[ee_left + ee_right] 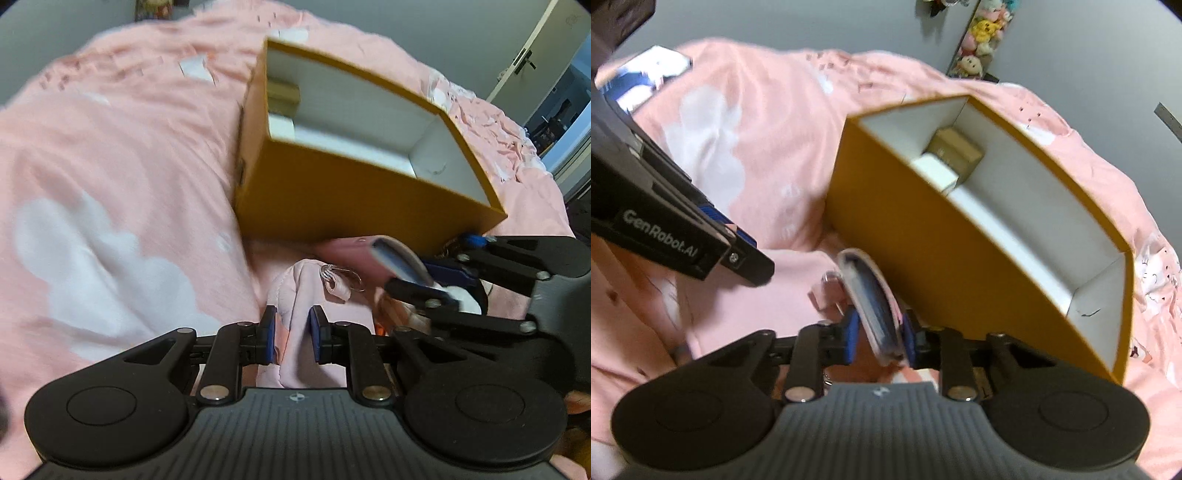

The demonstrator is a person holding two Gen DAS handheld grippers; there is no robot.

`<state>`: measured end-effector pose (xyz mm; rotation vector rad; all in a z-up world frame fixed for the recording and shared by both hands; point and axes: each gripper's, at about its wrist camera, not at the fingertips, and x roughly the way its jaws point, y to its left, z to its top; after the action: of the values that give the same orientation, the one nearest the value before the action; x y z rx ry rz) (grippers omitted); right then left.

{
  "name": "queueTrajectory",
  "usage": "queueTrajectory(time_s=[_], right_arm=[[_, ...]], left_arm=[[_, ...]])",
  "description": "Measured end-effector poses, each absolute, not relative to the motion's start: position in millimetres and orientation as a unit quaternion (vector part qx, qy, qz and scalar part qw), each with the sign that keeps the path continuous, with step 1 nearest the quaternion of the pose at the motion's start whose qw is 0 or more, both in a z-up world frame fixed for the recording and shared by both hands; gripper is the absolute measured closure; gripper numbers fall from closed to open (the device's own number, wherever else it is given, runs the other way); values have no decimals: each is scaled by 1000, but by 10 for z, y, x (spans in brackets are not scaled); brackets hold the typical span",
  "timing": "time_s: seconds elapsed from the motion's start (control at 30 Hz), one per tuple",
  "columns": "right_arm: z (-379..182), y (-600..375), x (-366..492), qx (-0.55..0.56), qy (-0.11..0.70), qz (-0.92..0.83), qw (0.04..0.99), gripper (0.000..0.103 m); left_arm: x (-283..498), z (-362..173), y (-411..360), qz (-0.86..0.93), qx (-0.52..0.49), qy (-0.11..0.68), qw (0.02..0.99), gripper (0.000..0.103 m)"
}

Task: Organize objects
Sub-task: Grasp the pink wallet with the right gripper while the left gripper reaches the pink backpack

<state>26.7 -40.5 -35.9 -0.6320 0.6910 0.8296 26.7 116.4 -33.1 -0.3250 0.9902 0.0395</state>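
While the right claw grips it, the pink wallet stands on edge between the blue pads, its dark blue inner side facing the left pad and its curved spine pointing forward, away from the claw. Pads are closed onto the wallet; the right pad touches its pink cover, and the left pad looks to sit just off the blue face, though blur makes that contact uncertain. A small metal ring with a pink tab lies just left of the wallet's far end.

Directly ahead and to the right of the right claw sits an open yellow box with a white lining, its near wall just beside the wallet. In the far corner of the box lie a small brown carton and a small white carton, touching each other.

Left claw: jaws part open, straddling a fold of pale pink cloth; whether the pads actually pinch the cloth cannot be told. From its camera the right claw enters from the right, carrying the wallet just ahead and to the right of the left claw's pads, close to the near wall of the box.

Everything rests on a bed with a pink cover printed with white shapes. Both views are motion-blurred.
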Motion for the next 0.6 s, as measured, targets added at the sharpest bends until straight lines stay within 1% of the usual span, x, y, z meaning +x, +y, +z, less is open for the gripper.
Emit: queueTrajectory(time_s=[0.17,0.3,0.4,0.47,0.6], right_arm=[[-47,-582,270,-222,356,415,807,85],[57,-702,259,-152,403,457,778,85],[-44,-670,259,-126,436,478,752,85],[-171,-625,263,-133,455,472,743,85],[-403,-627,321,-130,483,437,748,85]], left_arm=[[135,-14,1113,57,-70,442,892,82],[123,94,1036,106,20,429,897,82],[175,13,979,102,36,442,890,82],[221,-116,902,80,39,459,884,82],[277,-352,645,55,91,479,871,82]])
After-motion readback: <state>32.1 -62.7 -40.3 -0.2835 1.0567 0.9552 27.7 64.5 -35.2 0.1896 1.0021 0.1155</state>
